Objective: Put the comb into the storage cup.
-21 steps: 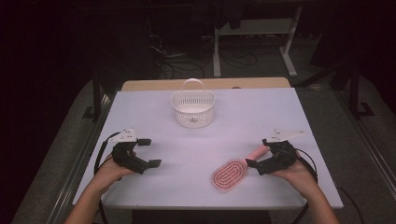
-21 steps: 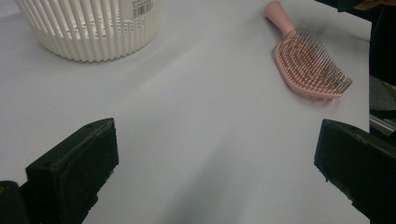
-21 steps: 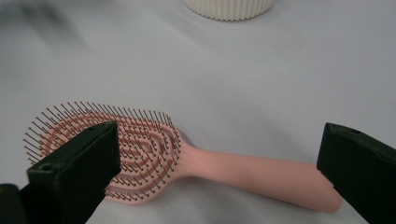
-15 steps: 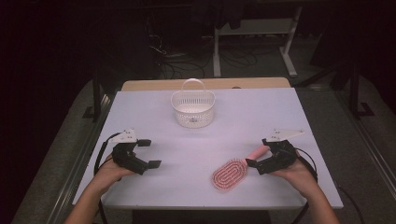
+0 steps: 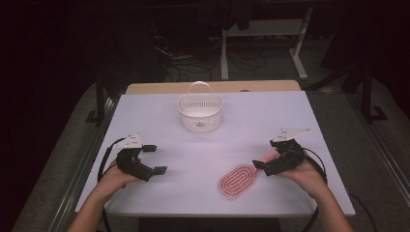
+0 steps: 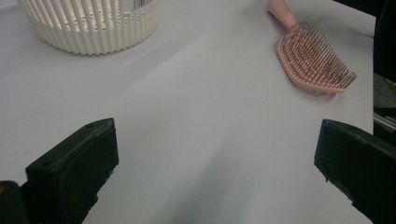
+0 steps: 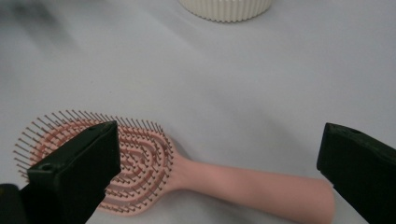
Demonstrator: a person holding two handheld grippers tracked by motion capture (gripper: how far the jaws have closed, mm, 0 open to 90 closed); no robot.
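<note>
White worktop (image 5: pixel 241 130) spread out before us, a cream slatted basket (image 5: pixel 199 113) standing at its far middle, handle up. Nearer, on the right, the pink brush (image 5: pixel 238 180) lies flat, bristles up, its handle running under the right claw (image 5: pixel 273 162). That claw hovers right over the handle, jaws wide apart, one either side of it, not gripping. Over on the left, the left claw (image 5: pixel 153 159) is held above bare worktop, jaws wide apart too, nothing between them.
</note>
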